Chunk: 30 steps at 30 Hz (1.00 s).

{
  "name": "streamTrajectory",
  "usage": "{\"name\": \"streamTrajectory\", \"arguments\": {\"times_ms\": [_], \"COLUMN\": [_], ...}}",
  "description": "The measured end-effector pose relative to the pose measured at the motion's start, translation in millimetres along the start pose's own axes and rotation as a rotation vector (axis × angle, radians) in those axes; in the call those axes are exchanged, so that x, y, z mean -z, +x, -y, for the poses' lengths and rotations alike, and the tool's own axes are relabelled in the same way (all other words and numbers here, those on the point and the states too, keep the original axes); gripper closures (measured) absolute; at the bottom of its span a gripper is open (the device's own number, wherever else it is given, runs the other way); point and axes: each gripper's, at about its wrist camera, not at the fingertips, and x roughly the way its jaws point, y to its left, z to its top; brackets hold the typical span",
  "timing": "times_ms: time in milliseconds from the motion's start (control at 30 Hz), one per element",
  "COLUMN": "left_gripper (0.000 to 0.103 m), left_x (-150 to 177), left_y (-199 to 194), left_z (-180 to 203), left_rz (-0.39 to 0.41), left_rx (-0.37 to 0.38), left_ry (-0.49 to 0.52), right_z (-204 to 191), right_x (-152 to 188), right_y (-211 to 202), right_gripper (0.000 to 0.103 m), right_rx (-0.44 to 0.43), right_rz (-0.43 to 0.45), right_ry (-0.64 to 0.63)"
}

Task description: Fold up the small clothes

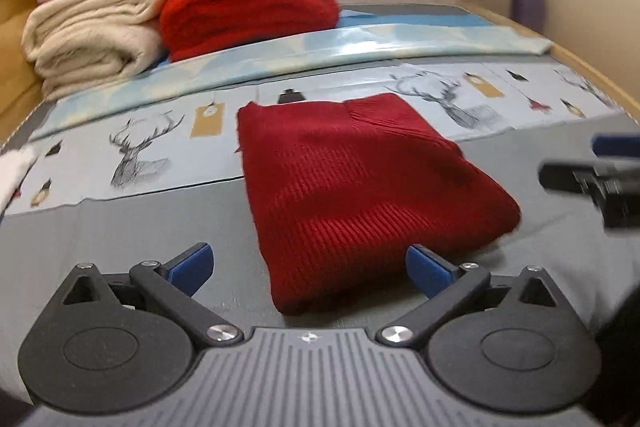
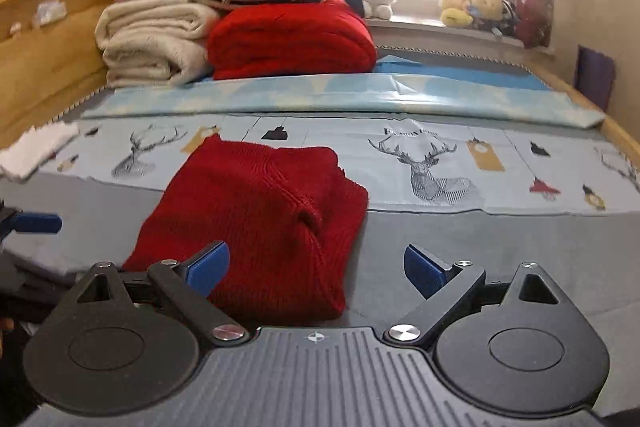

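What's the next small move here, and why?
Probably lift both grippers clear and go for the next garment, maybe the white cloth. The red sweater already lies folded on the bed, and the left gripper and right gripper are open, holding nothing.

Dark red ribbed sweater (image 1: 360,187) on grey sheet (image 1: 160,247); pale blue stag-print cloth (image 2: 440,163); blue-padded black tongs (image 1: 310,269).

Bed (image 2: 480,239) – red sweater (image 2: 260,219), folded blankets (image 2: 156,43) on it
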Motion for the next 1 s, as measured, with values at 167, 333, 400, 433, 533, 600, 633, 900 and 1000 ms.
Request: {"name": "streamTrajectory", "arguments": {"times_ms": [167, 333, 400, 433, 533, 600, 633, 900, 1000], "left_gripper": [0.000, 0.000, 0.000, 0.000, 0.000, 0.000, 0.000, 0.000, 0.000], "left_x": [-3, -4, -3, -2, -2, -3, -4, -5, -5], "left_y": [8, -1, -4, -5, 0, 0, -1, -3, -2], "left_z": [-3, -3, -5, -7, -12, -15, -17, -15, -10], "left_rz": [-0.028, 0.005, 0.030, 0.044, 0.043, 0.050, 0.061, 0.090, 0.091], "left_rx": [-0.015, 0.014, 0.029, 0.036, 0.045, 0.038, 0.036, 0.063, 0.011], "left_ry": [-0.034, -0.060, -0.074, -0.078, -0.085, -0.109, -0.116, -0.128, -0.082], "right_z": [-1, 5, 5, 5, 4, 3, 3, -2, -4], "right_x": [3, 6, 5, 3, 1, 1, 1, 6, 7], "right_y": [6, 5, 4, 4, 2, 1, 2, 10, 13], "right_gripper": [0.008, 0.013, 0.020, 0.022, 0.025, 0.025, 0.025, 0.013, 0.011], "right_rx": [0.000, -0.004, -0.014, -0.017, -0.020, -0.023, -0.026, -0.013, -0.015], "right_rz": [-0.010, 0.009, 0.016, 0.020, 0.049, 0.061, 0.065, 0.019, 0.001], "right_ry": [0.009, 0.033, 0.043, 0.049, 0.058, 0.056, 0.056, -0.002, -0.005]}}
